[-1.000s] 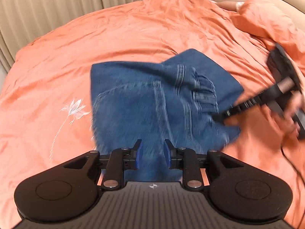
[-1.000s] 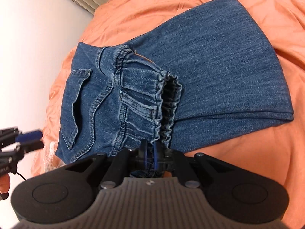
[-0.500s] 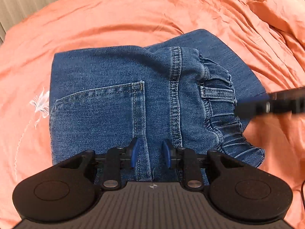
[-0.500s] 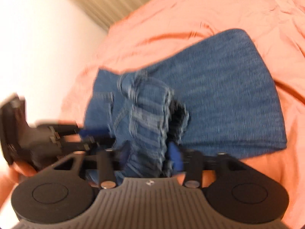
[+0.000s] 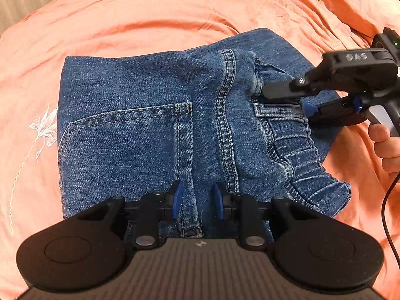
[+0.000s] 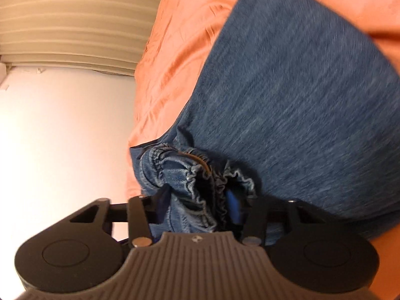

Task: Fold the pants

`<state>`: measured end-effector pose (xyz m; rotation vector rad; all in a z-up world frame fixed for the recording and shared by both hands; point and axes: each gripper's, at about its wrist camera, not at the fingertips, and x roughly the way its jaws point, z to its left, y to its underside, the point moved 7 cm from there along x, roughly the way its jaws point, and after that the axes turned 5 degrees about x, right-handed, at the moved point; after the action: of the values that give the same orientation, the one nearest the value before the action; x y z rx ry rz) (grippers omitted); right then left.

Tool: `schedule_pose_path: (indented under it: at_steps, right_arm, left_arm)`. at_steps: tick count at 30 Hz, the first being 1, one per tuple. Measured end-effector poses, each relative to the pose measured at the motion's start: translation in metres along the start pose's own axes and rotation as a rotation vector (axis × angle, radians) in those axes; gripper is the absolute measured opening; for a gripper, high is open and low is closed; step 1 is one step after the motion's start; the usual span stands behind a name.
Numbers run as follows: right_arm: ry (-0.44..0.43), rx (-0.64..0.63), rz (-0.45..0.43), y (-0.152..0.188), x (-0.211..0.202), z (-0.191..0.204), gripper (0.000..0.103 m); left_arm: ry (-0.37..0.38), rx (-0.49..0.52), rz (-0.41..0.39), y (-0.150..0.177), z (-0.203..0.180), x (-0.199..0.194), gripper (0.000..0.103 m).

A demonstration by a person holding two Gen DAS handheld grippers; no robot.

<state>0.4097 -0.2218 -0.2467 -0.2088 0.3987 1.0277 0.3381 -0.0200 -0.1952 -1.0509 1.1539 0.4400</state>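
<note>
Denim pants (image 5: 155, 135), folded into a thick pad, lie on an orange bedspread (image 5: 150, 15) that covers the whole bed; a pale embroidered flower (image 5: 43, 128) shows on the cloth just left of them. From the left wrist view the seat faces up, with a back pocket (image 5: 130, 140) on the left half, a double-stitched centre seam (image 5: 225, 115) running near to far, and the gathered elastic waistband (image 5: 305, 160) bunched along the right edge, a belt loop (image 5: 277, 110) lying across it. The left gripper (image 5: 197, 200) points steeply down over the near edge of the pants, its blue pads (image 5: 178, 197) standing apart with a flat strip of denim below the gap; they do not look pressed on the cloth, so it reads as released. The right gripper (image 5: 282, 100) comes in from the right, held by a hand (image 5: 385, 145) with a black cable trailing below, and its fingers straddle the waistband at the belt loop. In the blurred right wrist view the ruffled waistband (image 6: 200, 190) fills the space between the right gripper's (image 6: 200, 207) fingers, whose jaws are closing around it. Beyond, the folded legs spread far and right across the bedspread (image 6: 180, 45), with a beige pleated curtain (image 6: 75, 20) and a white wall at the left.
</note>
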Motion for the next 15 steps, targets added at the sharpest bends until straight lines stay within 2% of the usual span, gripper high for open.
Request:
schedule_pose_path:
  at_steps: [1,3,7,10,15]
  right_arm:
    - [0.021,-0.023,-0.009,0.002,0.0,0.004,0.021]
    - [0.059,-0.103,-0.027,0.006,-0.001,0.017,0.015]
    - [0.105,-0.305,-0.064,0.021,-0.01,0.066,0.012]
    - [0.082,-0.459,-0.061,0.039,-0.013,0.128,0.011]
    - [0.001,-0.603,-0.049,0.058,-0.006,0.24,0.007]
  left_arm:
    - [0.0,0.0,-0.003,-0.002,0.0,0.002,0.029]
    - [0.003,-0.004,-0.021,-0.001,0.001,-0.002,0.029]
    - [0.008,-0.007,-0.108,0.0,0.007,-0.029,0.029]
    - [0.036,-0.065,-0.183,0.002,0.024,-0.061,0.03]
    - [0.023,-0.156,-0.325,0.003,0.057,-0.125,0.033]
